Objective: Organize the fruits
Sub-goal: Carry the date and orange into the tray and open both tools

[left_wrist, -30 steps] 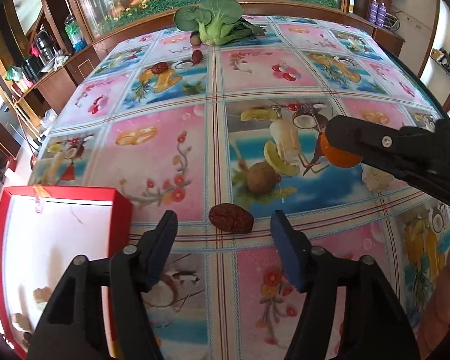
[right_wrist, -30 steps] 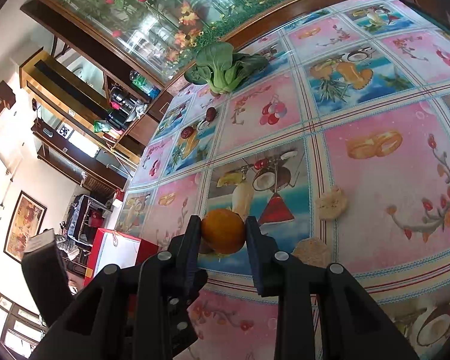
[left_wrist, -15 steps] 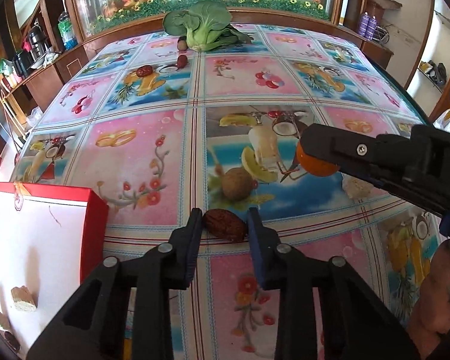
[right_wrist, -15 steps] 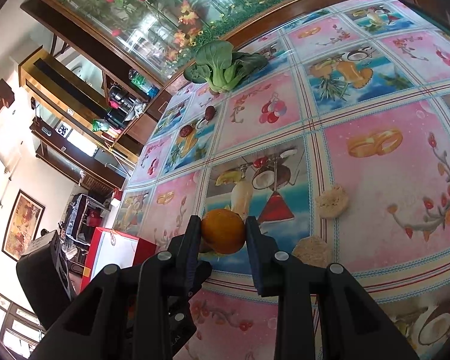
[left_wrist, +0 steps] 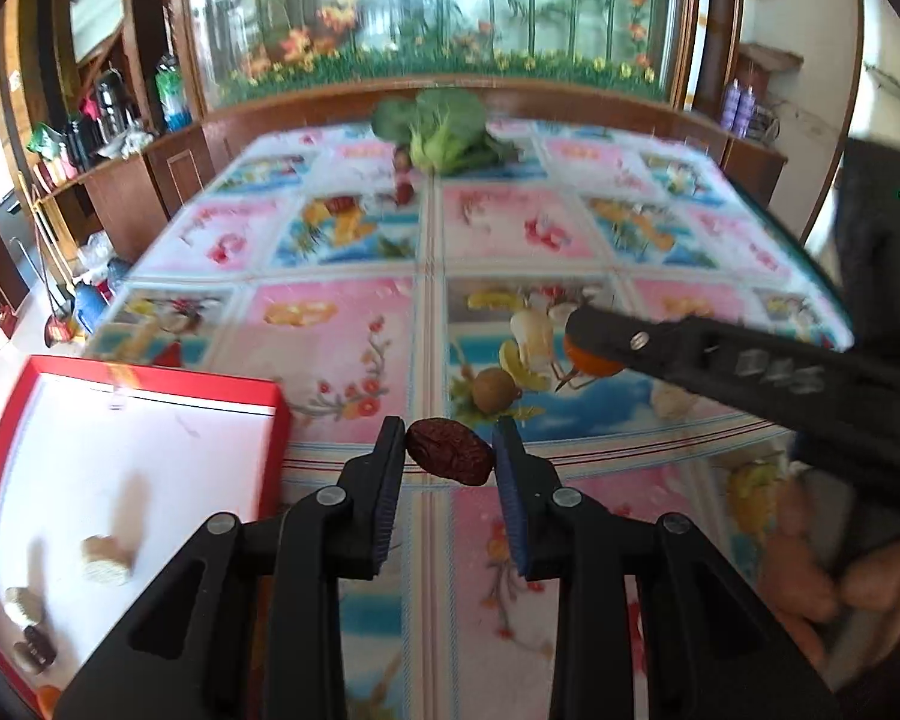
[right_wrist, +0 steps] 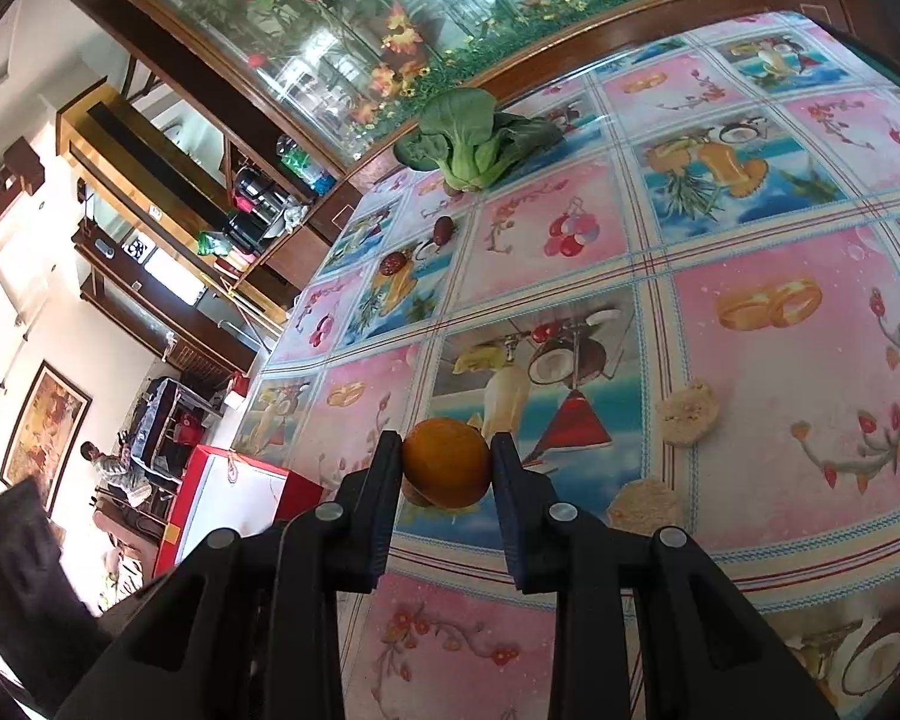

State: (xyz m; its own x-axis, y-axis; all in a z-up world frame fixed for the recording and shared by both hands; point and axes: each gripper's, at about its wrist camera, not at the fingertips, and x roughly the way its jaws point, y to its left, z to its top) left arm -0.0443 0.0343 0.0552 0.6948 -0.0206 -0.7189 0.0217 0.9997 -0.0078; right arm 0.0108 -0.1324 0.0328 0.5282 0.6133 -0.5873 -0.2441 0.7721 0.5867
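Note:
My left gripper (left_wrist: pixel 448 457) is shut on a wrinkled red date (left_wrist: pixel 448 458) and holds it above the patterned tablecloth. My right gripper (right_wrist: pixel 446 463) is shut on a small orange (right_wrist: pixel 446 461), held above the table; the orange also shows in the left wrist view (left_wrist: pixel 591 363) behind the right gripper's finger. A red box (left_wrist: pixel 277 420) with a white inside sits at the left and holds several small pieces (left_wrist: pixel 106 559). It also shows in the right wrist view (right_wrist: pixel 222 492). A small brown round fruit (left_wrist: pixel 493 389) lies on the cloth.
A green bok choy (left_wrist: pixel 444 126) lies at the far edge with more red dates (right_wrist: pixel 443 230) near it. Two pale round slices (right_wrist: pixel 687 413) lie on the cloth at the right. Wooden cabinets border the far side.
My left gripper closed on the red date and lifted it off the cloth, tilting the view up. My right gripper kept hold of the orange and stayed almost still.

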